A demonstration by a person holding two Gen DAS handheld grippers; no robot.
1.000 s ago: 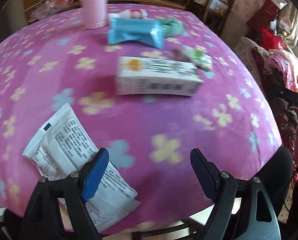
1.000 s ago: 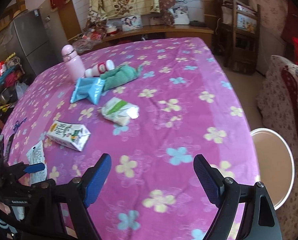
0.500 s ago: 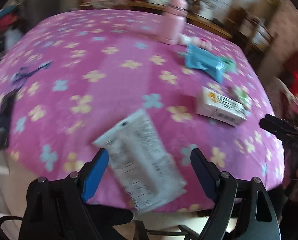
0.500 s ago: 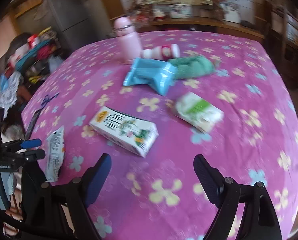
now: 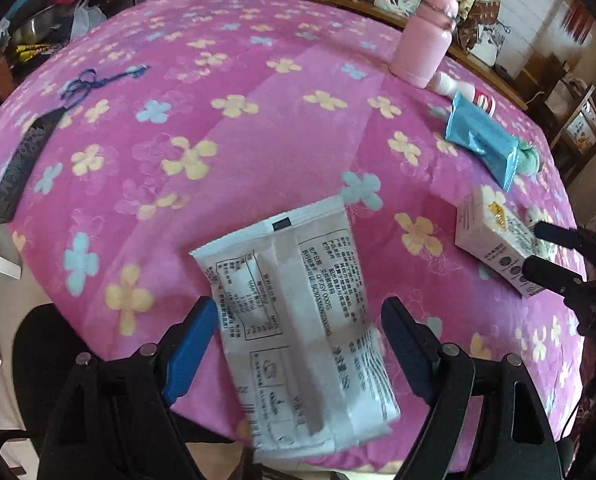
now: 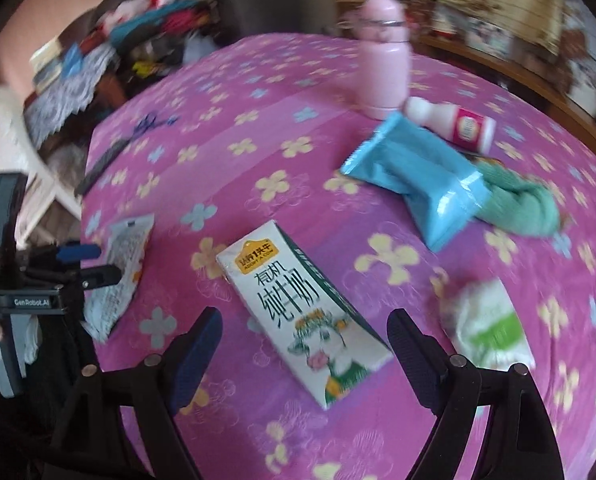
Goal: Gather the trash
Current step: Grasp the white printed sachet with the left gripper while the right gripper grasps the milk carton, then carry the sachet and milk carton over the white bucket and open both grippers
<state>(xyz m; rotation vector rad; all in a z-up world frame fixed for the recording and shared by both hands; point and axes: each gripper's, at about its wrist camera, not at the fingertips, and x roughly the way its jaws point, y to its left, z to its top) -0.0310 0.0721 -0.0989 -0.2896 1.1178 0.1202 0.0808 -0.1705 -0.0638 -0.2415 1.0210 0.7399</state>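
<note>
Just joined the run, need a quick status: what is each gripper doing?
Left gripper: open, holding nothing, white wrapper between its jaws.
Right gripper: open, holding nothing, milk carton between its jaws.

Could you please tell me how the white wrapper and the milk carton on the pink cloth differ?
The white wrapper is a flat, limp packet; the milk carton is a box with solid sides. The wrapper carries only dark print on white, while the carton shows green edges and a cow picture. The wrapper's end overhangs the table edge; the carton lies fully on it. Both lie between open tool fingers.
</note>
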